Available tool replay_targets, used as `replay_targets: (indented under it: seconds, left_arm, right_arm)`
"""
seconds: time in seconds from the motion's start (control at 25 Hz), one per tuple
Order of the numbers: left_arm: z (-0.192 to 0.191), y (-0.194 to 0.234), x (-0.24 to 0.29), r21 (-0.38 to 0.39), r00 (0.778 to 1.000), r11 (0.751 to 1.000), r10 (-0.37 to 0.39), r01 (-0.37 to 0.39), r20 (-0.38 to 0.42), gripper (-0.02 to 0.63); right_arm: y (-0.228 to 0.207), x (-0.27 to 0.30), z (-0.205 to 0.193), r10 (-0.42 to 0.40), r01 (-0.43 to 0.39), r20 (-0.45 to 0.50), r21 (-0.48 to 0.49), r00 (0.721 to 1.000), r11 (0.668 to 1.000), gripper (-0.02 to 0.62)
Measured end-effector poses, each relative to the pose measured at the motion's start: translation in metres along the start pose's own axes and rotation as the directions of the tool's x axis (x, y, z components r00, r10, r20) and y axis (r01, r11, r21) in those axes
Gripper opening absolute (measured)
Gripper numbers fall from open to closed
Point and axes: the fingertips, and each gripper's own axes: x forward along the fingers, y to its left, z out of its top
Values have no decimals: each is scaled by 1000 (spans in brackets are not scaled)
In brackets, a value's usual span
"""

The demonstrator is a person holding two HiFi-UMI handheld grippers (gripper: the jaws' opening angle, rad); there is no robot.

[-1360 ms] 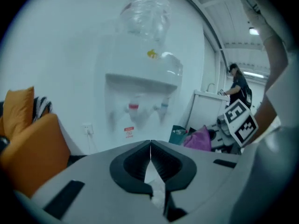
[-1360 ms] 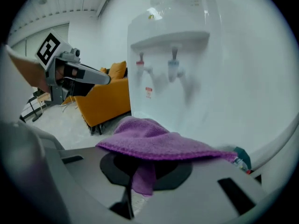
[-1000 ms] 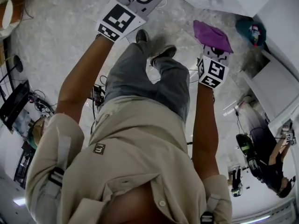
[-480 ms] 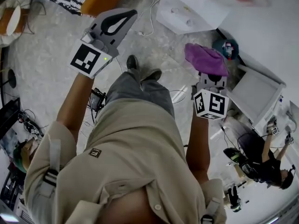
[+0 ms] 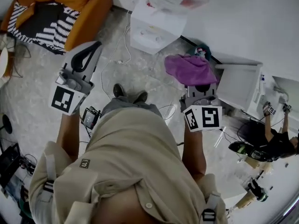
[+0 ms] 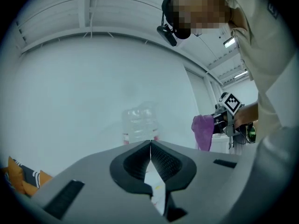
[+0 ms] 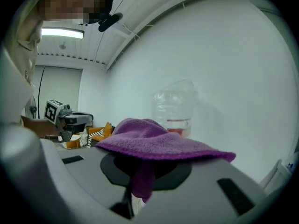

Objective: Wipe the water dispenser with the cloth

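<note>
Zero contact yet between cloth (image 5: 189,68) and water dispenser (image 5: 150,31). Purple cloth pinched in right gripper (image 5: 200,90), draped over its jaws, held in the air near the dispenser, not touching. Left gripper (image 5: 92,50) closed on nothing, jaws pressed together, raised on the other side, apart from the dispenser. White dispenser against the wall, clear bottle (image 7: 175,104) on top. Judged stage: approach only. Whole wipe left to do: cloth onto the dispenser surface, then rubbing over top and sides. No wiped patch discernible.
</note>
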Motion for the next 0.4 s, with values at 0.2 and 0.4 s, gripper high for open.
replay_targets:
  seconds: [0.2,0.4]
  left_arm:
    - [17,-13,-2,20,998,999,-39,38,40,18]
    - [35,-31,-2,-5,998,999,-40,40,56,18]
  right_arm:
    - [-14,-27,16,-51,51,21,-5,998,999,55]
    - [-34,-47,24,-81,80,10,39,997,996,55]
